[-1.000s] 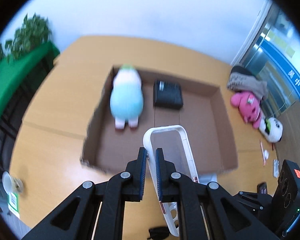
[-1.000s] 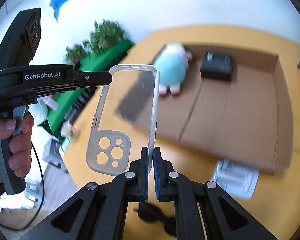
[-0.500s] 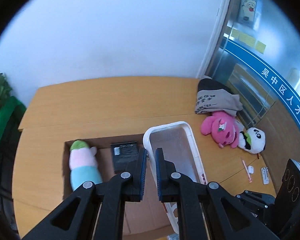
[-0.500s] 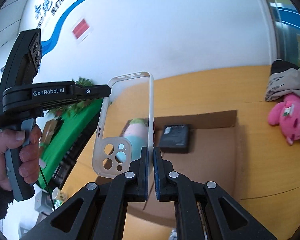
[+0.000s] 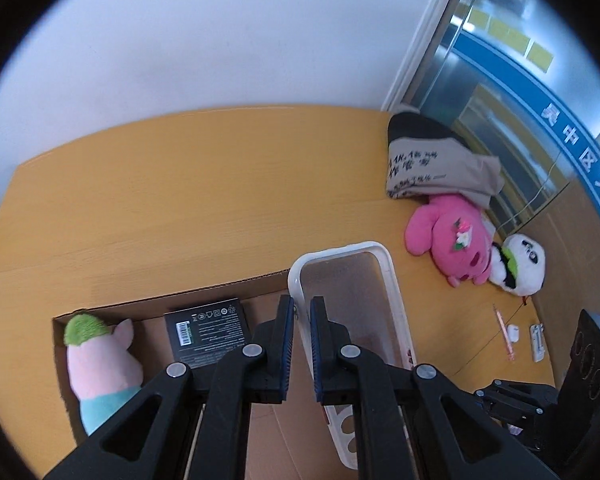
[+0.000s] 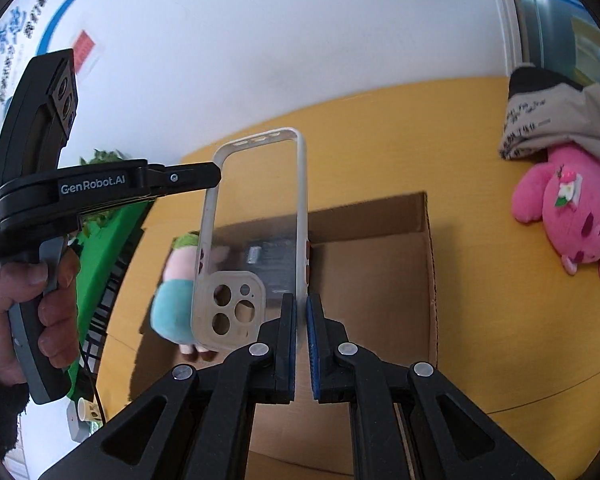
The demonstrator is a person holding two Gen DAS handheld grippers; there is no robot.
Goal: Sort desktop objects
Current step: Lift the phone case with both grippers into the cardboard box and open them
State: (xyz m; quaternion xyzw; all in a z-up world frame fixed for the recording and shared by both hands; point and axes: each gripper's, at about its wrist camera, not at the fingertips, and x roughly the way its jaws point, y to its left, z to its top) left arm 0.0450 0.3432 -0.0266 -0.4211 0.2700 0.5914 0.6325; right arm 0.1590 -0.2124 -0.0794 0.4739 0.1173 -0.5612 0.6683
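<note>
Right wrist view: right gripper [image 6: 300, 320] clamped on phone case [image 6: 256, 236] edge, left gripper [image 6: 216, 172] pinching opposite rim, case aloft above cardboard box [image 6: 424, 248]. Advice: lower level, free one side first, avoid black box [image 5: 208, 332].

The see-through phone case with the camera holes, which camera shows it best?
The right wrist view. There the clear white-rimmed phone case faces the camera nearly whole, camera cutouts included, pinched on one edge by the right hand-held gripper and on the other by the left hand-held gripper. The left wrist view shows it foreshortened, partly behind the fingers.
</note>
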